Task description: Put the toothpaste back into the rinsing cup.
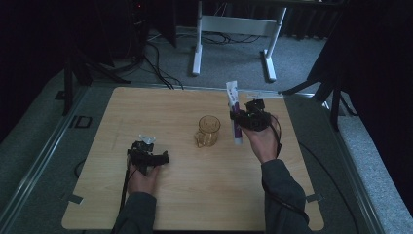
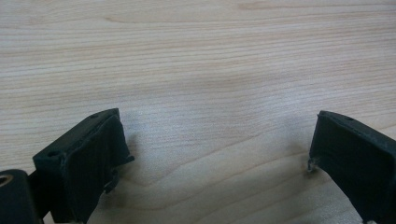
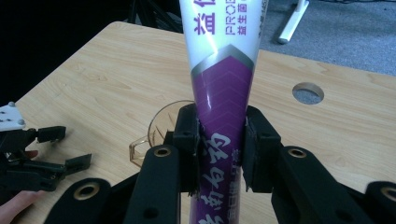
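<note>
A purple-and-white tube [image 1: 234, 111] was pinched between the jaws of the right gripper [image 1: 242, 118] and held upright, just right of an amber glass mug [image 1: 208, 130] standing mid-table. The left gripper [image 1: 152, 157] was held low over the wooden table [image 1: 146, 107] at the near left, its jaws spread wide with nothing between them.

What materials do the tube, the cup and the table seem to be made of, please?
The tube held in the right claw looks like glossy plastic or laminate: it reflects light and carries printed purple and white areas. The cup seems to be transparent amber plastic or glass; the table shows through it. The table looks like pale wood or wood-pattern laminate, with visible grain lines and a matte finish.
</note>
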The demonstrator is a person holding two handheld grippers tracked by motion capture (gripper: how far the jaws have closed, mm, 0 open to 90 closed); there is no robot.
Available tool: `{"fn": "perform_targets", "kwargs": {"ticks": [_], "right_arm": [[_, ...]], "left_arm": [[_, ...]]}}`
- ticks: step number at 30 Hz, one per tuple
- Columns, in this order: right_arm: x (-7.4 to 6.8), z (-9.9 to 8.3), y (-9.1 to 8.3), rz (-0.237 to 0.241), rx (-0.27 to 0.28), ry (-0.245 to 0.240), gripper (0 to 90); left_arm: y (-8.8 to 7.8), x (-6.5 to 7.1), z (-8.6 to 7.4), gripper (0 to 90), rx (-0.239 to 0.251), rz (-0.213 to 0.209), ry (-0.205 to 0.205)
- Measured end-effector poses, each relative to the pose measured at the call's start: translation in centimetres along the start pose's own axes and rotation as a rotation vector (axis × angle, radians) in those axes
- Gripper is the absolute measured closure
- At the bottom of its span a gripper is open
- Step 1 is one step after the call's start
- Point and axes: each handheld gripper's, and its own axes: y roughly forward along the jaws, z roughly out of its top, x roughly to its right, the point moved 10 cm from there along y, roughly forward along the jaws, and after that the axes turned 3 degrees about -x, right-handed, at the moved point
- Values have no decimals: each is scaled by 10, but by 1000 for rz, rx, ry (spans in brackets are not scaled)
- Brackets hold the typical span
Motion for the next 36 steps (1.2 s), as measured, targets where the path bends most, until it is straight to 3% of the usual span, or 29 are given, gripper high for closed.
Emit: {"fn": "perform_targets", "kwargs": {"ticks": [36], "right_arm": [[2,24,13,27,66,8,707]], "left_arm": [[0,0,0,28,0,0,0]]}}
